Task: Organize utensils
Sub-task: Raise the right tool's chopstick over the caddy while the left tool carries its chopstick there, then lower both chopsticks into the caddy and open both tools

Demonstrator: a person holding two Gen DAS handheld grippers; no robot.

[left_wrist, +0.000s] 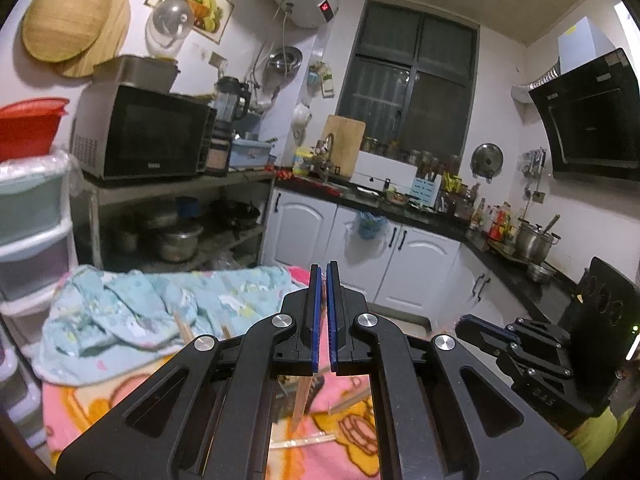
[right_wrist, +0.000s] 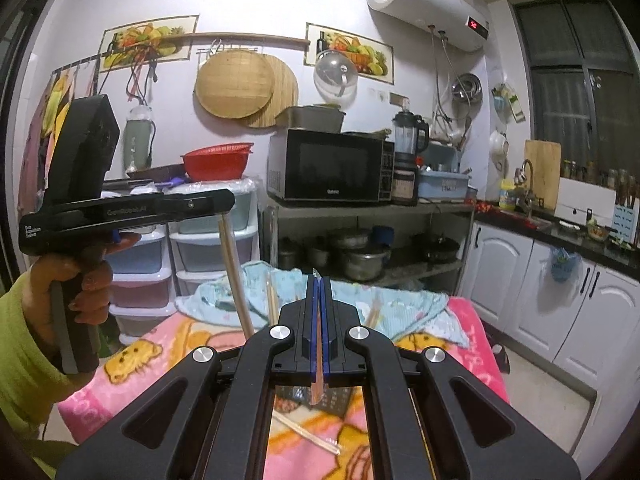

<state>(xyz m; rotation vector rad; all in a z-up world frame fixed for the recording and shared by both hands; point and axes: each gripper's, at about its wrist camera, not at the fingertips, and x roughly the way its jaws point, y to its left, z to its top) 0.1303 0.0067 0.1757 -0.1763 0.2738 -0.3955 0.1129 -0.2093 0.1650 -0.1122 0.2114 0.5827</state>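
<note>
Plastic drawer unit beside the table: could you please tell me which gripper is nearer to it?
Left. The left gripper, clamping a chopstick, hangs at the drawer unit's end of the pink blanket; the right gripper is farther right, over the blanket's middle.

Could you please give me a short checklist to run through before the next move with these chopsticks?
1. Left gripper shut on its chopsticks, which hang down from the tips: ok.
2. Right gripper shut on a chopstick lying along its jaws: ok.
3. The two grippers apart from each other: ok.
4. Hanging chopsticks clear of the pink blanket: cannot tell, their lower end is hidden.
5. All chopsticks gathered: not ok, a loose chopstick lies on the blanket and others poke out of the blue cloth.
6. Place to put them: cannot tell, no holder in view on the blanket.
</note>
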